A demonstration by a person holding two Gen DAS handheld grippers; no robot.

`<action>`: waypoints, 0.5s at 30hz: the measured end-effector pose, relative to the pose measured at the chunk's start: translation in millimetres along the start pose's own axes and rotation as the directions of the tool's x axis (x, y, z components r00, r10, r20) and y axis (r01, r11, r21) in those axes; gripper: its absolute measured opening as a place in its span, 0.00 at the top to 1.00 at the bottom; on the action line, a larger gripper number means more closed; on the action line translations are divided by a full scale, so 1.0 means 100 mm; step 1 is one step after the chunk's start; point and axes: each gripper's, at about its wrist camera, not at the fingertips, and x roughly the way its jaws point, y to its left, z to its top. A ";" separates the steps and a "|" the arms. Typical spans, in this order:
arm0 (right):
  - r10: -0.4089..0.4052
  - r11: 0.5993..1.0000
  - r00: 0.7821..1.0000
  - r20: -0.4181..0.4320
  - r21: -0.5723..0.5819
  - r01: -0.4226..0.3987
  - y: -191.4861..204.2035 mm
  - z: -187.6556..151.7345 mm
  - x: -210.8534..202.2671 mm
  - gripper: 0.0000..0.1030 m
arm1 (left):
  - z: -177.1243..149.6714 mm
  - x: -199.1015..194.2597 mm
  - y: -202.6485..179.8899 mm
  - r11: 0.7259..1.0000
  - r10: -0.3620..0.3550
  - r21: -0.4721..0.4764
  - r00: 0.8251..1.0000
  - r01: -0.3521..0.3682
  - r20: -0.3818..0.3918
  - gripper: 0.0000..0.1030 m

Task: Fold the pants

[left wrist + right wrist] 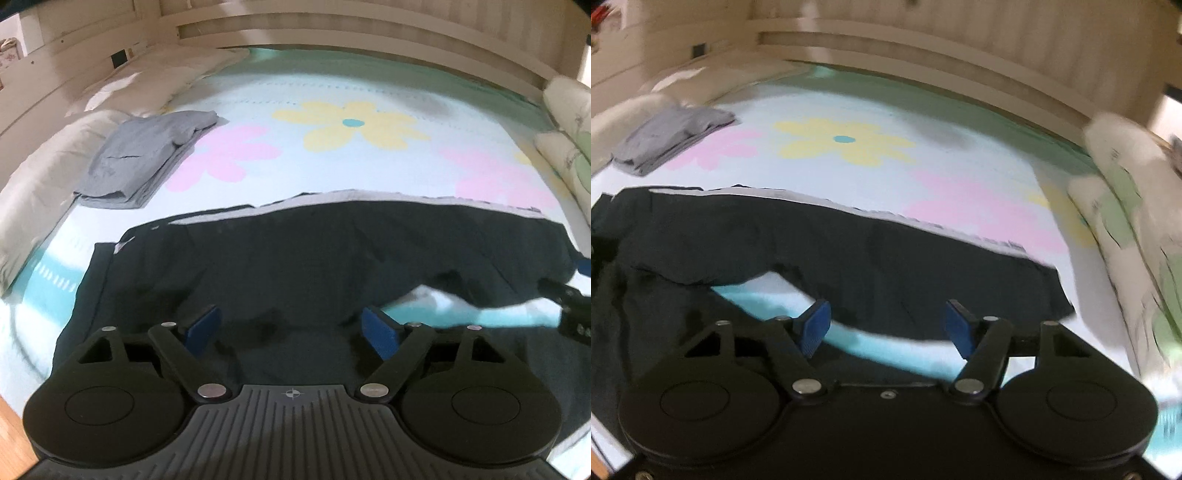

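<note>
Dark pants [314,254] with a light stripe along the far edge lie spread sideways across the flowered bed sheet [332,99]. My left gripper [291,332] is open and empty, low over the near part of the pants. My right gripper [884,325] is open and empty, over the near edge of a pant leg [923,277] and the bare sheet below it. The right gripper also shows at the right edge of the left wrist view [576,291], beside the leg end. The right wrist view is motion-blurred.
Folded grey pants [144,155] lie at the far left of the bed next to a beige pillow [44,184]. Flowered pillows [569,147] line the right side. A wooden headboard [332,33] runs along the far edge.
</note>
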 end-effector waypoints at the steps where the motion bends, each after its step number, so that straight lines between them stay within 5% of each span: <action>1: 0.010 1.000 1.000 0.003 -0.009 -0.010 -0.02 0.06 0.09 0.33 | 0.04 0.05 -0.01 1.000 0.009 -0.001 1.000 -0.009 -0.001 0.20; 5: 0.025 1.000 1.000 -0.003 -0.018 -0.025 -0.11 0.32 0.55 0.33 | 0.14 0.21 -0.06 1.000 0.013 0.019 1.000 -0.013 -0.013 0.28; 15: 0.124 0.979 0.987 -0.100 -0.149 -0.138 -0.19 0.71 1.75 0.38 | 0.25 0.44 -0.01 1.000 0.027 -0.003 0.998 -0.027 -0.052 0.28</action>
